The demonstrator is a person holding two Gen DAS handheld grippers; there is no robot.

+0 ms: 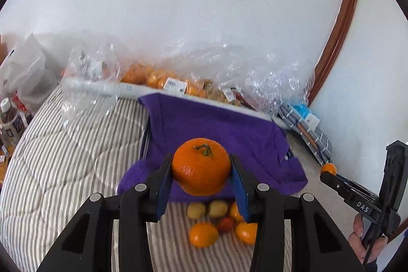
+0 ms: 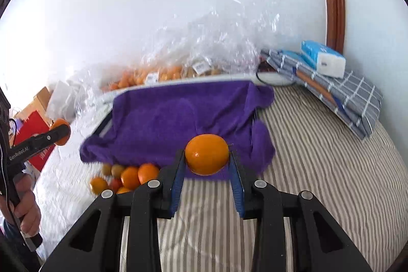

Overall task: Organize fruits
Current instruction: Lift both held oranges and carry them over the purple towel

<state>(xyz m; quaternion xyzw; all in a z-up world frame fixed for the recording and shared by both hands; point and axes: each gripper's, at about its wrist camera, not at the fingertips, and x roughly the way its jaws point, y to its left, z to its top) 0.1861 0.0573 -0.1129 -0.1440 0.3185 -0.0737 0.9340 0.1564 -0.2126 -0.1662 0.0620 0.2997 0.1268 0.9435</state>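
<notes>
Orange mandarins (image 1: 201, 166) (image 2: 206, 154) fill both clamped tongs (image 1: 201, 170) (image 2: 207, 157).

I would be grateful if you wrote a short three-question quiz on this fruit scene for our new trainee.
1. True or false: the left gripper and the right gripper each hold a fruit.
2. Multiple choice: the loose fruit pile lies at A) the near edge of the purple towel, B) on the tissue pack, C) inside the clear bags.
3. Fill in: the stem of the left orange points ____.

Key
1. True; the right one clamps a stemless-looking orange.
2. A.
3. Up, toward the camera.
</notes>
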